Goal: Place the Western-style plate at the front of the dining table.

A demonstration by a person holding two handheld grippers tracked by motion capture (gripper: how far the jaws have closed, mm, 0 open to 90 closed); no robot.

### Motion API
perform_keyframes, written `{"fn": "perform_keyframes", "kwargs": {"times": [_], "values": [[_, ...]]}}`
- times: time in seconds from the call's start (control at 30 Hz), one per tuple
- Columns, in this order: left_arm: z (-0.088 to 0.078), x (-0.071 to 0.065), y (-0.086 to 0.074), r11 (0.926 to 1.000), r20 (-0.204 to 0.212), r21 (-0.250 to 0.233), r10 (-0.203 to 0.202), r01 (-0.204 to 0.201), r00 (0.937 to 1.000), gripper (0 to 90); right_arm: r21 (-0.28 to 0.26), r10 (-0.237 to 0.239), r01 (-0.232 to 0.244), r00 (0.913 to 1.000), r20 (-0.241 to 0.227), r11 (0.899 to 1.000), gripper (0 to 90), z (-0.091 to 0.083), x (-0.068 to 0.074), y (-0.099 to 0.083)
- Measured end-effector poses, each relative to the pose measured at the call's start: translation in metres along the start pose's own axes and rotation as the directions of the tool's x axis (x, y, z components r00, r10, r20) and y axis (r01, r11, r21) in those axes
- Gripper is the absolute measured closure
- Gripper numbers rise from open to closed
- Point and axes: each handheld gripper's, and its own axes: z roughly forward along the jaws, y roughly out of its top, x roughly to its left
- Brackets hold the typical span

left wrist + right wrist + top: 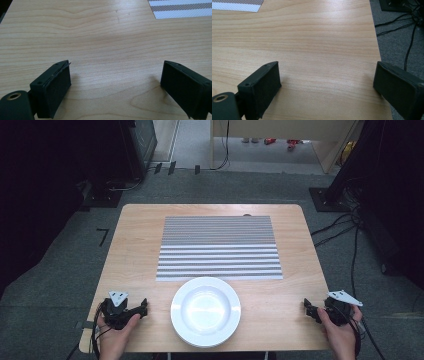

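One plate (205, 311), one striped mat (219, 248), two tools (both agape, empty).

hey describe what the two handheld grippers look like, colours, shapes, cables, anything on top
Both are black. The left gripper and the right gripper each carry a pale grey three-cornered plate with small holes on top, and dark cables trail back from each past the hand. Up close, each has two blocky black jaws with flat, matte inner pads, small screw holes along their top edges, and a brass-ringed hole at the lower left. No sleeves visible.
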Motion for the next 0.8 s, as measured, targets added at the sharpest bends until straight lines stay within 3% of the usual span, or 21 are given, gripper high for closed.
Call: {"fn": "perform_keyframes", "kwargs": {"times": [0.8], "values": [[0.0000, 0.0007, 0.0000, 1.0000, 0.003, 0.000, 0.003, -0.003, 1.0000, 9.4, 0.009, 0.017, -0.017, 0.9997, 0.019, 1.000, 3.4, 0.0020, 0.0018, 0.0014]]}}
